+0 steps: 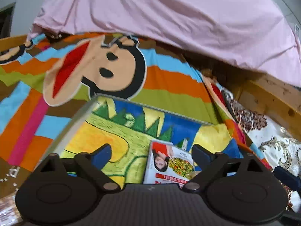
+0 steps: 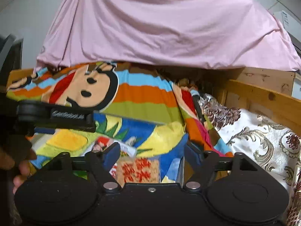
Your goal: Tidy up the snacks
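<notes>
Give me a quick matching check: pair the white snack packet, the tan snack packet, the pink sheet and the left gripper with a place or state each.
1 white snack packet
2 tan snack packet
3 pink sheet
4 left gripper

a draped at the back
b open
c shows a person and a dish
d red lettering, between the right gripper's fingers

Pairs: 1-c, 2-d, 3-a, 4-b

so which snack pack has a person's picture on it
The white snack pack between the open left tongs, printed with a person's picture and a vegetable dish. The tan snack pack at the right tongs has only red characters.
</notes>
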The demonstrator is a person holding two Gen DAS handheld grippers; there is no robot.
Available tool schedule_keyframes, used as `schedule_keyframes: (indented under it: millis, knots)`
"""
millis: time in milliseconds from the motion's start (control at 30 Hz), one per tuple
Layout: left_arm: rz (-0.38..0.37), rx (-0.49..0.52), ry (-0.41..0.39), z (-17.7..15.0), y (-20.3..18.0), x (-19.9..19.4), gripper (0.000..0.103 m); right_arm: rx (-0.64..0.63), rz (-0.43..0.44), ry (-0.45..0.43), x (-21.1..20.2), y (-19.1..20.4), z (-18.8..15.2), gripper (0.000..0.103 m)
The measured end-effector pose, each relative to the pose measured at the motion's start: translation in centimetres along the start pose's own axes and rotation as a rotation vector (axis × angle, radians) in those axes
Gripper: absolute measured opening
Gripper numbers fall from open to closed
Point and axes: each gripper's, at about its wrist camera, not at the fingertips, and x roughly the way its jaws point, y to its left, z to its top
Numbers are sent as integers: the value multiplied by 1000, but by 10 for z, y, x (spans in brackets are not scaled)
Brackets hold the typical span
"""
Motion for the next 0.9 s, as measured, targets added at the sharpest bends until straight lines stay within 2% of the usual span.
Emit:
schedule_keyframes:
  millis: [300, 567, 700, 900]
  knots:
    - [21, -10, -110, 9, 22, -64, 102, 64, 14, -142, -50, -3, 25, 102]
    - [58, 7, -234, 8, 44, -147, 102, 125, 38, -236, -111, 2, 32, 102]
    - [70, 26, -266, 2, 50, -179, 103, 115, 78, -261, -143, 11, 29, 102]
    - [85, 64, -297, -19, 60, -221, 103, 92, 92, -345, -195, 34, 21, 102]
